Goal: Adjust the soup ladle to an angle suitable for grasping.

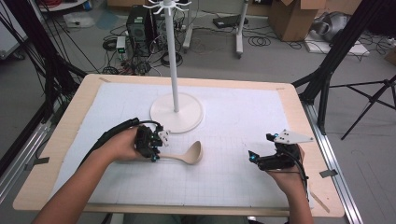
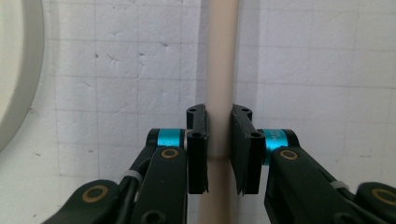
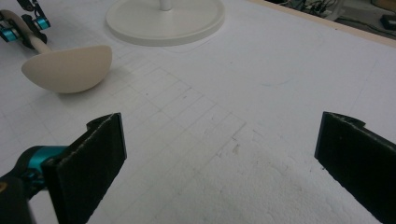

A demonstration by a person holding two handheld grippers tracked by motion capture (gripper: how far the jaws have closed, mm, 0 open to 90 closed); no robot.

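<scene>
The left gripper pinches the handle of the beige ladle, which lies near the middle of the worktop just in front of the white stand's base. The right gripper rests near the right edge, jaws spread and empty. A good lift would likely keep the grip firm and the handle level so the heavy bowl does not swing.

Your left claw is a black, angular frame with a thick black cable looping off its back toward your forearm, and a small pale plate with holes sits on its top. Seen in the left gripper view, its two arms carry brass-coloured round screws, a bright teal metal collar on each side, white cable ties, and flat black rectangular pads. Your right claw is the same black build, topped by a grey three-cornered plate with small dark holes, a teal glint near its tip, and a thin black cable trailing along your wrist. Your forearms are bare, no sleeves.
</scene>
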